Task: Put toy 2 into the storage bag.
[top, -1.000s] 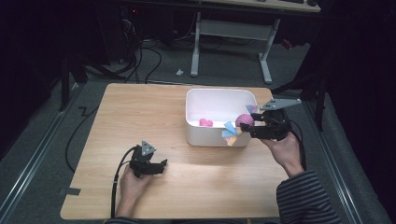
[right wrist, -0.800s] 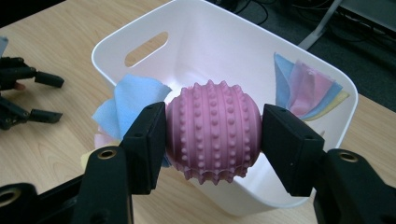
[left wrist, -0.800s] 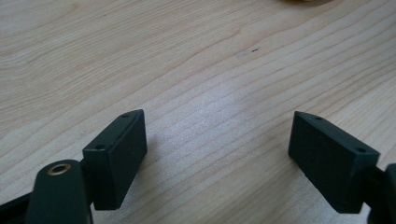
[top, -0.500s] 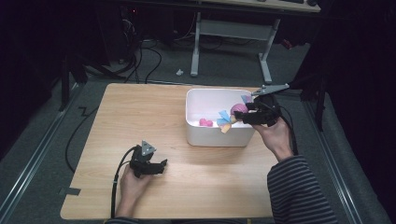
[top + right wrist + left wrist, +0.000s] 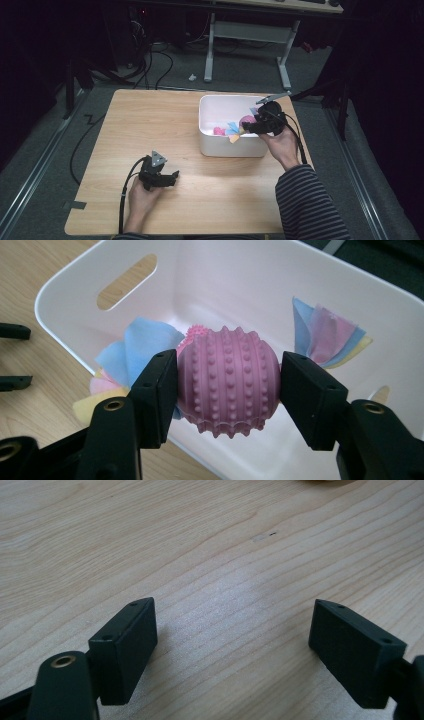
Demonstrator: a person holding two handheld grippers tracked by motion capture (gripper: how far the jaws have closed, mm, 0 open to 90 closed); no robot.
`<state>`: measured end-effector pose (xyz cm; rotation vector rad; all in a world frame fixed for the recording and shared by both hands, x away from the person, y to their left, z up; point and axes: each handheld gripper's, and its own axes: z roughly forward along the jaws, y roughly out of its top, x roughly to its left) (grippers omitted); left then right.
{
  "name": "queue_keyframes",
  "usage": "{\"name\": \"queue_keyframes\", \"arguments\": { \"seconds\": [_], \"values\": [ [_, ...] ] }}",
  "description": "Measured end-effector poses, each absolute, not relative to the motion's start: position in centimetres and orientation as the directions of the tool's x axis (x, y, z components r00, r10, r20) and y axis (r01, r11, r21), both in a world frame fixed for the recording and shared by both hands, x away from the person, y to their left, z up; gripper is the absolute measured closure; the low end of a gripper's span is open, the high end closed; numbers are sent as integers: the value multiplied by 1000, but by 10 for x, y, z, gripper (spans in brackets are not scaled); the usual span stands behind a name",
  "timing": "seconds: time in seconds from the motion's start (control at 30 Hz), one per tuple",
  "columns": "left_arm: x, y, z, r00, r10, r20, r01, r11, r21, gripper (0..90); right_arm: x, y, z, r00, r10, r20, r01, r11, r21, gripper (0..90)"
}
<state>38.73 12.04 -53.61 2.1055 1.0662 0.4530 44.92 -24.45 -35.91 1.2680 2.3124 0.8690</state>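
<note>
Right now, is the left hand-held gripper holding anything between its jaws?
No: the left hand-held gripper has its jaws spread wide with bare wooden table between them.

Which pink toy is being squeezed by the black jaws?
The studded pink toy with cloth tails, clamped in the right hand-held gripper. The other pink toy lies loose inside the white bin.

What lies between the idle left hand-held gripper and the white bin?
Only bare wooden table separates the left hand-held gripper from the white bin, seen in the high view.

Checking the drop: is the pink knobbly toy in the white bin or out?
Not yet dropped: the pink toy is clamped in the right gripper, above the white bin rim.
</note>
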Motion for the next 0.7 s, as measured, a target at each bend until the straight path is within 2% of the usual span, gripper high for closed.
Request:
{"name": "queue_keyframes", "arguments": {
  "seconds": [0.43, 0.57, 0.7],
  "values": [
    [387, 120, -536, 596, 803, -11, 549, -397, 735, 196, 450, -244, -367, -525, 851, -17, 651, 414, 636, 408],
    [387, 120, -536, 596, 803, -11, 549, -398, 735, 196, 448, -247, -365, -520, 853, -31, 639, 413, 649, 327],
    [387, 120, -536, 596, 803, -11, 549, -398, 735, 193, 441, -252, -363, -516, 856, -35, 621, 402, 673, 321]
  ]
}}
